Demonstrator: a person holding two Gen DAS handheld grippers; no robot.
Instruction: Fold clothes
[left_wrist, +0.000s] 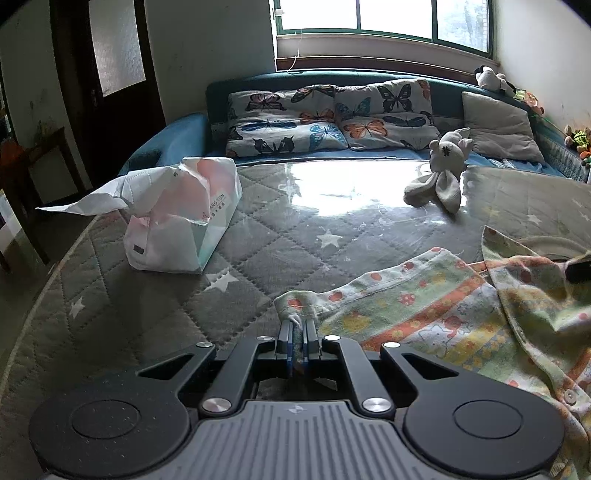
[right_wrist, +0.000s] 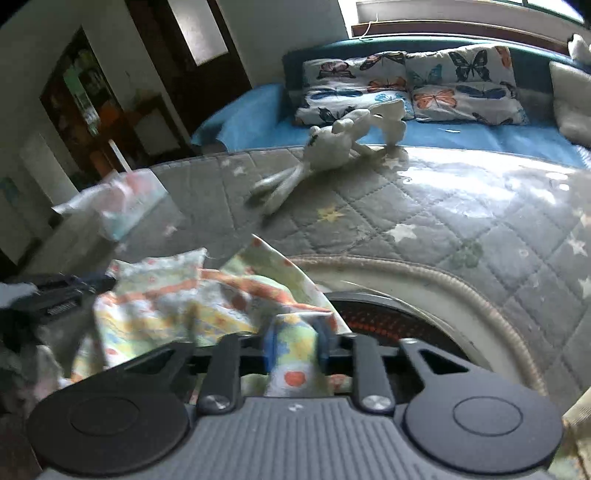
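A: Two grips on one garment. The left hand-held gripper (left_wrist: 296, 326) is closed tight on a hemmed corner of the printed shirt (left_wrist: 424, 314), with the cloth bunched between the pads right at the tips. The right hand-held gripper (right_wrist: 295, 332) has cloth of the same shirt (right_wrist: 177, 295) between its blue pads; its jaws look clamped on a thicker wad.

B: Why corners?

A: Likely to spread it. Holding two separated points lets the person pull the fabric flat on the quilted surface (left_wrist: 258, 240) before any fold. It isn't flat yet: the right side is heaped and an edge stands up.

B: Where's the shirt relative to each one?

A: From the left wrist view, it starts at the fingertips and runs off to the right and toward the camera, lying on the quilt. From the right wrist view, it sits at the tips and spreads left, partly over the round rimmed opening (right_wrist: 424, 273) in the surface.

B: Any clutter?

A: The tissue pack (left_wrist: 181, 218) is well apart to the left, and the plush toy (left_wrist: 439, 173) is well apart at the far edge. Neither touches the shirt.

B: Right view reliable?

A: It's blurred. The grip reads as firm, but the exact part held is unclear.
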